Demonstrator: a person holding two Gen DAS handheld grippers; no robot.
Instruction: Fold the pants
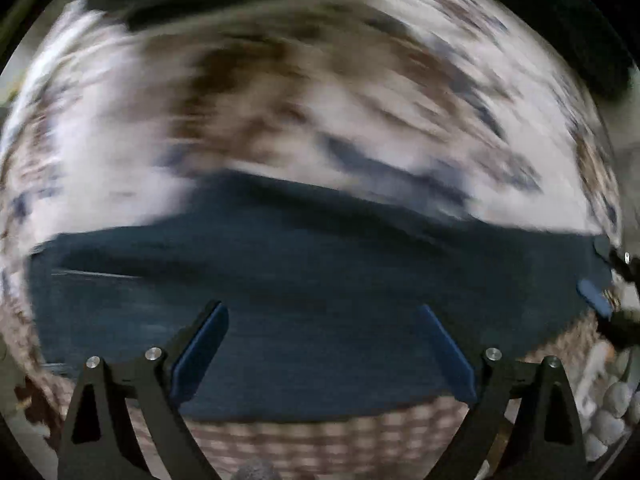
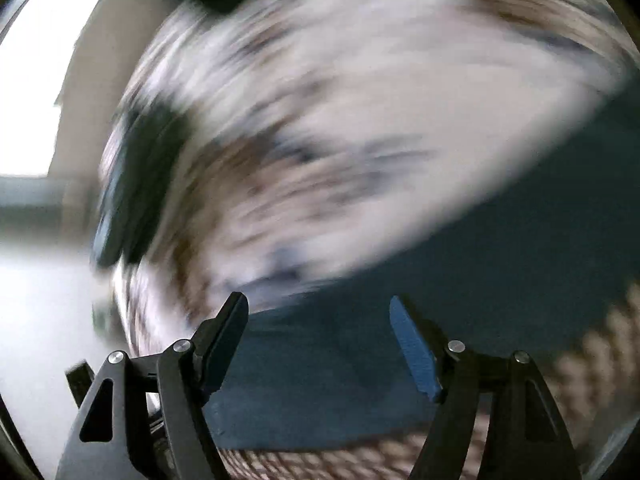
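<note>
While your left gripper [image 1: 322,344] points down with its fingers [image 1: 200,352] spread wide and nothing between them, the dark blue pants [image 1: 320,264] lie flat just below, on a blurred patterned cover [image 1: 320,92]. Your right gripper [image 2: 320,344] hangs over the same cloth's edge, fingers apart and empty; beyond, everything smears.
</note>
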